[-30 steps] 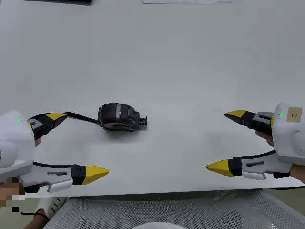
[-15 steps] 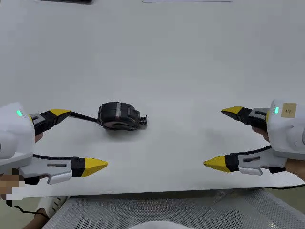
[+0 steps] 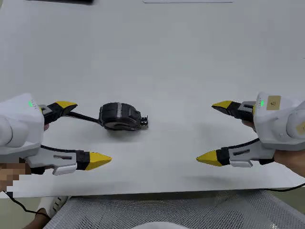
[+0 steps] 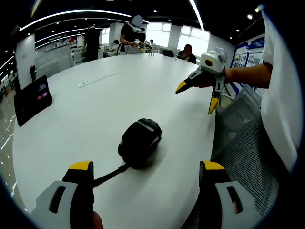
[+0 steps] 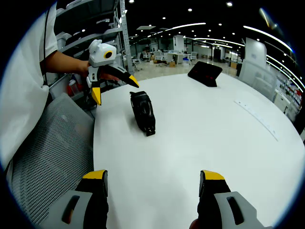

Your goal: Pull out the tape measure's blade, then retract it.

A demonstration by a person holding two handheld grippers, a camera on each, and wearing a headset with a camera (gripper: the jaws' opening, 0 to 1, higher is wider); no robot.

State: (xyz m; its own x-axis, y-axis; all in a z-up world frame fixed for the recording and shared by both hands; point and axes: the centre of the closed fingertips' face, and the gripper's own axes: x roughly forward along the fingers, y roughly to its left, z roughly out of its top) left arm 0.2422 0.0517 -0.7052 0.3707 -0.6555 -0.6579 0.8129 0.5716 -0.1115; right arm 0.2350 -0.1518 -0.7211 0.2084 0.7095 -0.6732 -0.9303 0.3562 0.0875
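A black tape measure is seen lying on the white bench, just toward 9 o'clock from the middle of the head view. Its case is laid on its side, and its small dark hook end is pointed toward 3 o'clock. No blade is seen drawn out. A black strap is trailed from the case toward 9 o'clock, up to the far jaw of the left tool. Whether strap and jaw touch cannot be told.

The left tool is held at 8 o'clock in the head view, with its yellow-tipped jaws spread wide and nothing between them. The tape measure is found just ahead of it, at 12 o'clock in the left gripper view.

The right tool is held at 4 o'clock in the head view. Its jaws are likewise spread wide around nothing, and it is kept well apart from the tape measure. In the right gripper view the case is seen at 11 o'clock, with bare bench between.

A dark flat slab is seen resting at the bench's far edge.
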